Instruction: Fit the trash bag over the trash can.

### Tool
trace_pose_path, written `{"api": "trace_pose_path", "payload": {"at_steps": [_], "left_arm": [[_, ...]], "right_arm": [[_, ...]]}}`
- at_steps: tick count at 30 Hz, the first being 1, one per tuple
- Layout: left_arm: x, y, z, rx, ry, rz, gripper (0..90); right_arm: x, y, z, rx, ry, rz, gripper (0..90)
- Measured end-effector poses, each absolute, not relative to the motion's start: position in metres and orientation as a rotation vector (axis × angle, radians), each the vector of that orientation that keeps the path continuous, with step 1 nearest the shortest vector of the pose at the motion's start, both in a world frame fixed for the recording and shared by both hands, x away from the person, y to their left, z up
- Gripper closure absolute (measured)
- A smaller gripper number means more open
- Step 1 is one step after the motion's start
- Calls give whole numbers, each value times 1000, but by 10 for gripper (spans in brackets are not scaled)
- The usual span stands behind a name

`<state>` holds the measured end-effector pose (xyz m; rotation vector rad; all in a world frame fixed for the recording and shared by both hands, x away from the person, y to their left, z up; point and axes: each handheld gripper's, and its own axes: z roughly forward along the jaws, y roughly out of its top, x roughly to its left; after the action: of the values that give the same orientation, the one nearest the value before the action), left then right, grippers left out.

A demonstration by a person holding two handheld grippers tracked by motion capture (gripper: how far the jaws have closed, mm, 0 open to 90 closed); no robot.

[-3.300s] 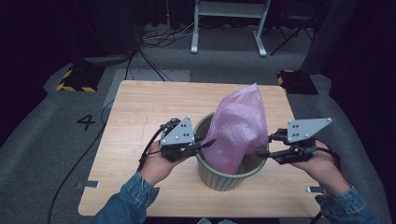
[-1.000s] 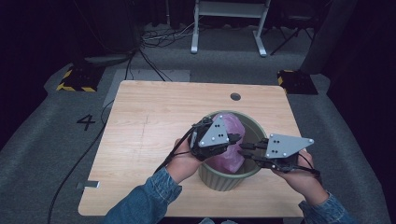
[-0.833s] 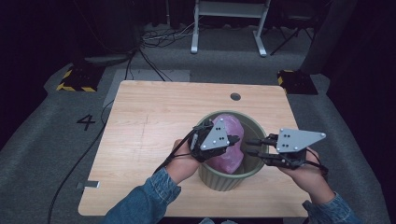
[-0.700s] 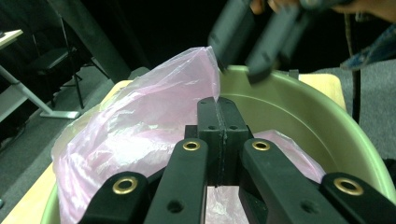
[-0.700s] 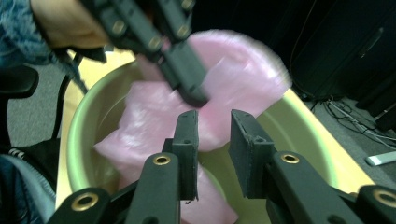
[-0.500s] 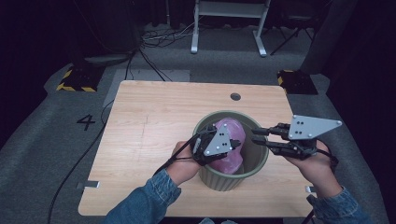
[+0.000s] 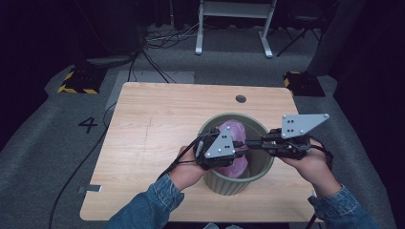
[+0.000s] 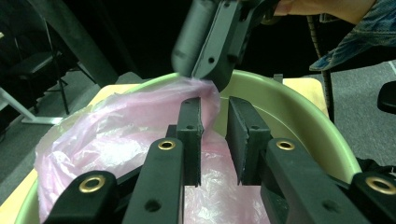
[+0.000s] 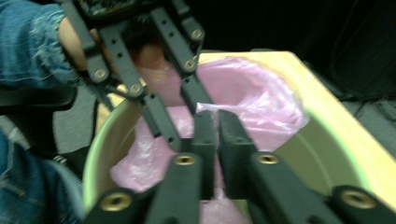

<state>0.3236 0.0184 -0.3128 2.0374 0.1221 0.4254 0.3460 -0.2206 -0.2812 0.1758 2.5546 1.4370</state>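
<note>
Pink, thin and crinkled, the plastic bag [image 7: 232,143] sits bunched inside the round pale-green ribbed bin [image 7: 260,164], which stands on the light wooden table [image 7: 157,129] towards the person's edge. In the high view both tools meet over the bin's mouth. The left gripper [image 7: 235,147] comes in over the near-left rim, and the right gripper [image 7: 250,142] reaches across from the right rim. This looks like two hands working one bag into the bin as a liner.

In the left gripper view, the left gripper [image 8: 215,135] has its jaws a narrow gap apart. Pink film lies against the left pad, and whether it is actually pinched I cannot tell. Beyond the jaws the other tool bears on the bag's upper edge at the far rim. The bag lies heaped to the left half of the bin, leaving the bin's right inner wall bare.

In the right gripper view, which is blurred, the right gripper [image 9: 217,126] has its jaws nearly together, with a fold of pink film at their tips. It appears to be gripped, probably so the bag's mouth can be drawn out towards the rim.
</note>
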Motion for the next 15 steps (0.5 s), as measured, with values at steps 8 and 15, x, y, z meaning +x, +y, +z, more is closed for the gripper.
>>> {"api": "trace_pose_path", "payload": {"at_steps": [8,15], "left_arm": [[321,25,-310,2001,123,440,899],[321,26,-308,1997,105,432,899]], "right_arm": [[346,-232,-278,247,2520,1429,900],[346,-245,-271,271,2476,1432,900]]}}
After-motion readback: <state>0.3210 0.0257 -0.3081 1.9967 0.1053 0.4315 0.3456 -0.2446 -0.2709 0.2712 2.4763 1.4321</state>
